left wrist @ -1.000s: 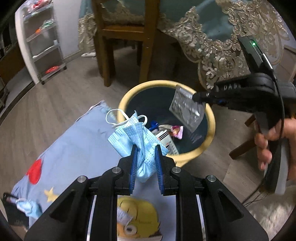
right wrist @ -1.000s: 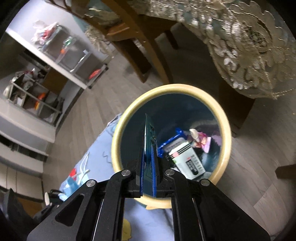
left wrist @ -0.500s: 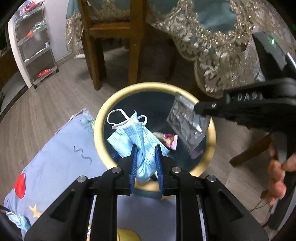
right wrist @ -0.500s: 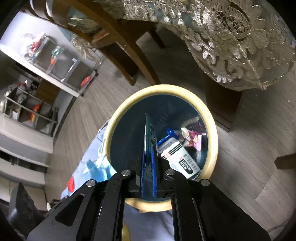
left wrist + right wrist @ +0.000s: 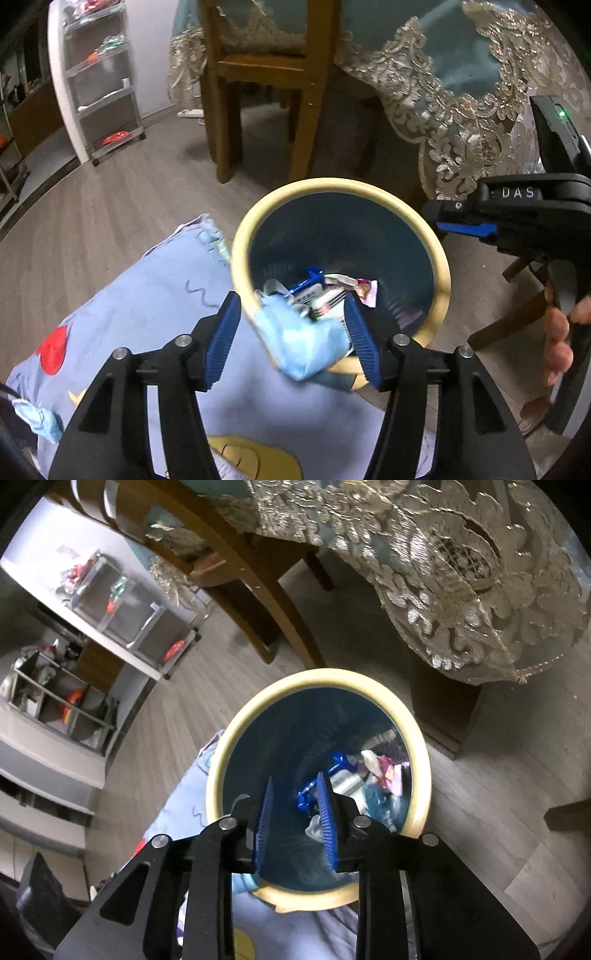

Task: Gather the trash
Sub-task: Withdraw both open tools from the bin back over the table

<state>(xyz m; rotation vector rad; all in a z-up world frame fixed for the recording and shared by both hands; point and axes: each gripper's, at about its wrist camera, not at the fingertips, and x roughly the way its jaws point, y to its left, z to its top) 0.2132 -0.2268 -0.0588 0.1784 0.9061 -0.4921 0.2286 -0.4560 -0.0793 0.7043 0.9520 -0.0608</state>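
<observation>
The only writing that can be read is the white capitals "DAS" on the black body of the right gripper, seen from the left wrist just right of the bin. Printing on the packets inside the bin is too blurred to read.

Bin stands on floor, just in front of draped table; chair behind bin to its left, shelf unit farther left. Blanket touches bin's near-left side. Face mask at bin's near rim. Trash pile inside bin.
</observation>
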